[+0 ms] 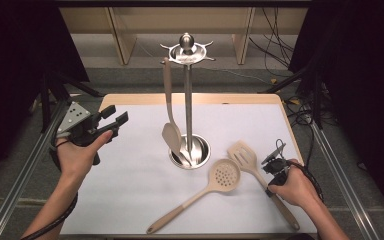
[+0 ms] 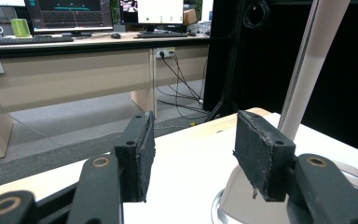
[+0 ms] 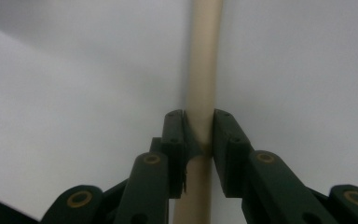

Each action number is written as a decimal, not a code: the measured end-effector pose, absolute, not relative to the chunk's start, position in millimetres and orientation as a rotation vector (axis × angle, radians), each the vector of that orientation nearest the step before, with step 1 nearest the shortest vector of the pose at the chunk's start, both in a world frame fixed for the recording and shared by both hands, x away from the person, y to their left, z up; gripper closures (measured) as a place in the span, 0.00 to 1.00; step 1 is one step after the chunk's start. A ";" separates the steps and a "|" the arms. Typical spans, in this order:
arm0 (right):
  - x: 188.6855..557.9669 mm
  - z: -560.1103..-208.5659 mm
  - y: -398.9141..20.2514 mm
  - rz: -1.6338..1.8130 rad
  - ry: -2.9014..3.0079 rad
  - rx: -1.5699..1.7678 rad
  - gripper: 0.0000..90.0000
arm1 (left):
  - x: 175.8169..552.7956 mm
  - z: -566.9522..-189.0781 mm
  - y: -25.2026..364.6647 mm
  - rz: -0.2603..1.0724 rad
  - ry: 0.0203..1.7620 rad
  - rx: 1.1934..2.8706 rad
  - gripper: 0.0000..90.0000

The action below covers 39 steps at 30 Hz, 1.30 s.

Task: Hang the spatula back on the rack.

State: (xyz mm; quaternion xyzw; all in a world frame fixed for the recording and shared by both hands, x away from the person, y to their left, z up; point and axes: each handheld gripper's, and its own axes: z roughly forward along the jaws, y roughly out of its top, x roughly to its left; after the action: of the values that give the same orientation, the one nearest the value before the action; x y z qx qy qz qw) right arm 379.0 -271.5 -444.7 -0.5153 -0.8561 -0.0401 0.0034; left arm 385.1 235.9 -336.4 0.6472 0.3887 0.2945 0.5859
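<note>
A beige slotted spatula [image 1: 243, 155] lies on the white table, its handle [image 3: 204, 60] running toward the front right. My right gripper [image 1: 271, 181] is shut on that handle, and both pads press its sides [image 3: 199, 135]. A beige skimmer spoon [image 1: 225, 175] lies just left of the spatula. At the centre stands a steel utensil rack [image 1: 187, 100] with one beige spoon [image 1: 169, 100] hanging from its top ring. My left gripper [image 1: 116, 116] is held above the table's left side, open with nothing between the jaws [image 2: 193, 156]. It faces the rack's pole [image 2: 303, 70].
The white table top [image 1: 130, 175] has a wooden far edge. Metal frame rails run along both sides. Cables lie on the floor beyond the table at the right. A desk with monitors [image 2: 70, 14] stands far off in the left gripper view.
</note>
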 end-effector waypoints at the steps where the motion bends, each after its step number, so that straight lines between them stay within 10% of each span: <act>1: 383.2 -445.2 -270.9 -0.122 -2.697 -1.598 0.85 | 385.2 -336.6 235.8 0.687 0.905 1.509 0.52; 14: 390.4 -431.0 -276.0 -0.237 -2.792 -1.591 0.73 | 386.2 -338.1 237.1 0.683 0.911 1.510 0.52; 22: 355.2 -417.4 -279.0 -0.228 -2.669 -1.675 1.00 | 386.3 -335.6 240.2 0.689 0.918 1.498 0.52; 39: 336.9 -429.2 -289.0 -0.169 -2.516 -1.771 1.00 | 384.3 -327.8 239.8 0.691 0.905 1.480 0.52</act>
State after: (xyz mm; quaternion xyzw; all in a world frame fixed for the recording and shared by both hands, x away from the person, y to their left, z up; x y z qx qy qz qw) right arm 336.9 -289.0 -429.2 -0.5745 -0.8161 -0.0549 0.0302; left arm 384.3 239.8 -327.8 0.6372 0.3896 0.2975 0.5947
